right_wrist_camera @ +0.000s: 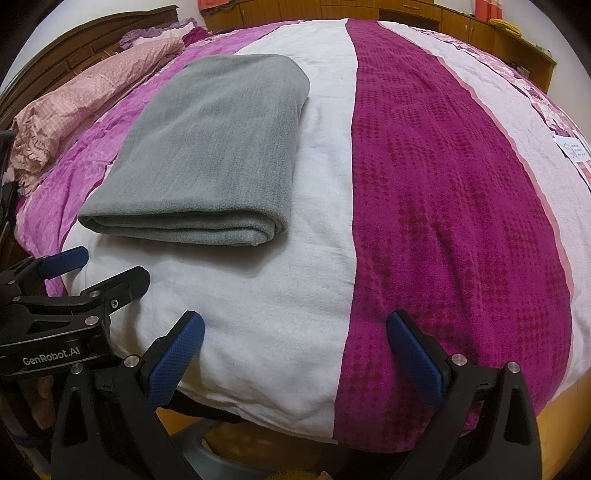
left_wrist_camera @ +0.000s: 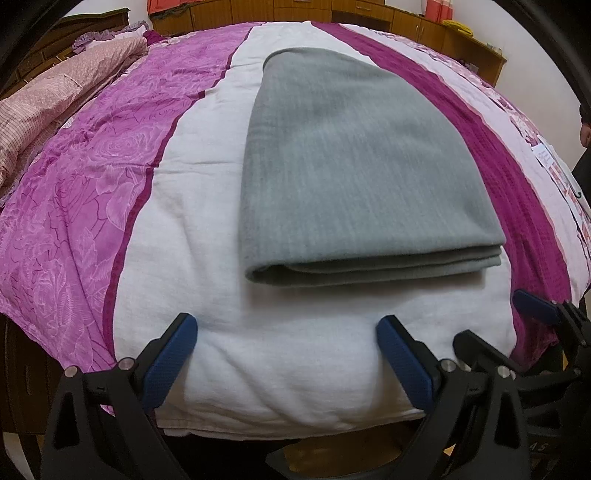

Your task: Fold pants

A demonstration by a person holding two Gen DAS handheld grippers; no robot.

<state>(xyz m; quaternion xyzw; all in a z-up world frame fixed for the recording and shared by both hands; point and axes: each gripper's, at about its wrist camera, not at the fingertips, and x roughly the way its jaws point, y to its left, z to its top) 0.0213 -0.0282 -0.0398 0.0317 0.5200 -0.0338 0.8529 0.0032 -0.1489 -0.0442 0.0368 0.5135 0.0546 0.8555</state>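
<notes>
The grey pants (left_wrist_camera: 354, 166) lie folded into a flat stack of layers on the white stripe of the bedspread (left_wrist_camera: 207, 206). They also show in the right wrist view (right_wrist_camera: 214, 147), at upper left. My left gripper (left_wrist_camera: 286, 328) is open and empty, a short way in front of the near folded edge. My right gripper (right_wrist_camera: 295, 328) is open and empty, to the right of the pants near the bed's front edge. The right gripper also shows in the left wrist view (left_wrist_camera: 546, 314), and the left gripper in the right wrist view (right_wrist_camera: 92, 269).
The bed carries a striped spread: pink floral (left_wrist_camera: 74, 206), white, and dark magenta (right_wrist_camera: 443, 206). A pink pillow (right_wrist_camera: 74, 110) lies at far left by the wooden headboard (right_wrist_camera: 74, 48). Wooden cabinets (right_wrist_camera: 443, 18) line the far wall. A paper label (right_wrist_camera: 576, 151) lies at far right.
</notes>
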